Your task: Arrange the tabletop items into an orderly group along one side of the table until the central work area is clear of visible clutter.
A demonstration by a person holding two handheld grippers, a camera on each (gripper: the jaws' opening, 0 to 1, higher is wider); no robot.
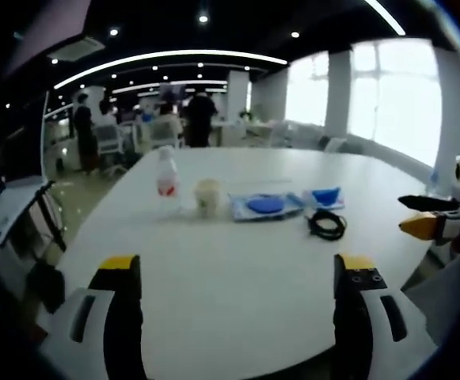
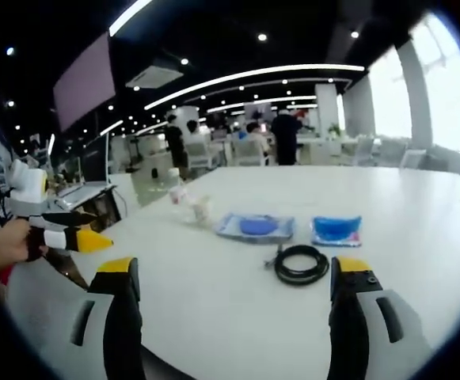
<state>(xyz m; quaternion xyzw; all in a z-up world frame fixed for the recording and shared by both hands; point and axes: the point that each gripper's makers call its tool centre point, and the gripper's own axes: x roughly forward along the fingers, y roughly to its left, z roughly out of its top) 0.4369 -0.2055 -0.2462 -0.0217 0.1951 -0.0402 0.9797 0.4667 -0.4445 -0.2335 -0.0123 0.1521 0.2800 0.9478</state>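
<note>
A large open-plan office with a dark ceiling (image 2: 237,20), curved strip lights (image 1: 166,57) and small spotlights. Bright tall windows (image 1: 396,95) line one side, white pillars (image 1: 339,91) between them. People (image 1: 200,117) stand among desks and chairs far behind the white table (image 1: 237,277).

The big white table (image 2: 420,206) looks like smooth laminate with a soft sheen, picking up window glare toward its far edge. The clear plastic bottle with a red label (image 1: 166,180) is see-through and shiny, and the black coiled cable (image 2: 302,264) reads as matt rubber, while the two blue items in clear glossy wrap (image 2: 255,226) (image 2: 336,229) glint a bit. Gripper jaws look like matt black plastic with yellow tips (image 1: 119,262), and the pale round cup (image 1: 209,195) looks matt, though it's too blurry to tell paper from plastic.
</note>
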